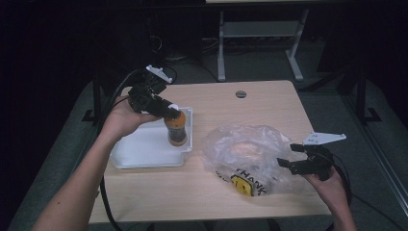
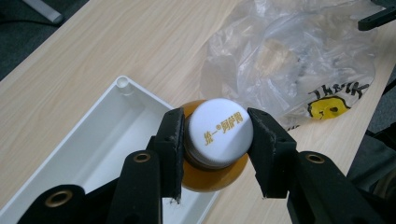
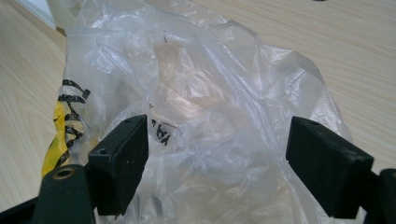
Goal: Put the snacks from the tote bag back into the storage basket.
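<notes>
So the left tool [image 2: 215, 140] has its jaws clamped on the white cap of the orange drink bottle [image 1: 176, 129], which stands upright at the right end of the white tray [image 1: 144, 154], though I can't tell if its base is actually resting on the tray floor. The right tool [image 3: 217, 158] is wide open, holding nothing, sitting right at the edge of the crinkly clear plastic bag [image 1: 245, 154] lying on the table [image 1: 269, 101] beside the tray. My guess is the bottle part is nearly done, with only the release left, while whatever looks tan inside that bag is untouched.
</notes>
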Demonstrator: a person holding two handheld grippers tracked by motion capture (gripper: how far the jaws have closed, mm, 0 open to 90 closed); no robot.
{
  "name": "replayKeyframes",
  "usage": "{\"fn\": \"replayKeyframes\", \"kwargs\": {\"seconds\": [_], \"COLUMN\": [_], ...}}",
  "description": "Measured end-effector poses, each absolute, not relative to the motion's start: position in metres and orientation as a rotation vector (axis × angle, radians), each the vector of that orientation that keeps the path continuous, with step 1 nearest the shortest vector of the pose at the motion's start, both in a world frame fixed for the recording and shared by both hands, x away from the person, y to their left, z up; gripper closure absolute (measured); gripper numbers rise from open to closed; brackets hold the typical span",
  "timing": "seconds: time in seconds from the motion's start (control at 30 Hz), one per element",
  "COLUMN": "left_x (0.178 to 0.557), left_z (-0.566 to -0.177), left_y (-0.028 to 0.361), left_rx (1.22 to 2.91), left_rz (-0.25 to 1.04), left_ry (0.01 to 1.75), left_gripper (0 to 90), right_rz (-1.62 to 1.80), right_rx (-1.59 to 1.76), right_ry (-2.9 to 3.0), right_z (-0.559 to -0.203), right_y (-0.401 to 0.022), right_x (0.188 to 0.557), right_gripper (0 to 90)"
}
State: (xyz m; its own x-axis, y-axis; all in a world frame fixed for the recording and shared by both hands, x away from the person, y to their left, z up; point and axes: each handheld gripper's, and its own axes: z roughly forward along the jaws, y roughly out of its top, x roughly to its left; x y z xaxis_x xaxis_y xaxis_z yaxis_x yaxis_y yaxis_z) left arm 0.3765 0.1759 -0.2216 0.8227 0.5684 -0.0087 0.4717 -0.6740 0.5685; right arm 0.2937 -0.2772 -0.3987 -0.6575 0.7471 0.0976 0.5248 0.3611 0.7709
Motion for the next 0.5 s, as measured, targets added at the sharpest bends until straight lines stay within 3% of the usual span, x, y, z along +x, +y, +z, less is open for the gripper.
{"fn": "replayKeyframes", "kwargs": {"seconds": [0.5], "left_x": [0.3793], "left_z": [-0.2288], "left_y": [0.1763], "left_rx": [2.444], "left_rz": [0.222], "left_ry": [0.767], "left_gripper": [58.7], "right_rz": [1.182], "right_rx": [1.130], "right_ry": [2.355], "right_z": [-0.3987], "right_y": [-0.2783], "right_x": [0.2932], "right_gripper": [20.9]}}
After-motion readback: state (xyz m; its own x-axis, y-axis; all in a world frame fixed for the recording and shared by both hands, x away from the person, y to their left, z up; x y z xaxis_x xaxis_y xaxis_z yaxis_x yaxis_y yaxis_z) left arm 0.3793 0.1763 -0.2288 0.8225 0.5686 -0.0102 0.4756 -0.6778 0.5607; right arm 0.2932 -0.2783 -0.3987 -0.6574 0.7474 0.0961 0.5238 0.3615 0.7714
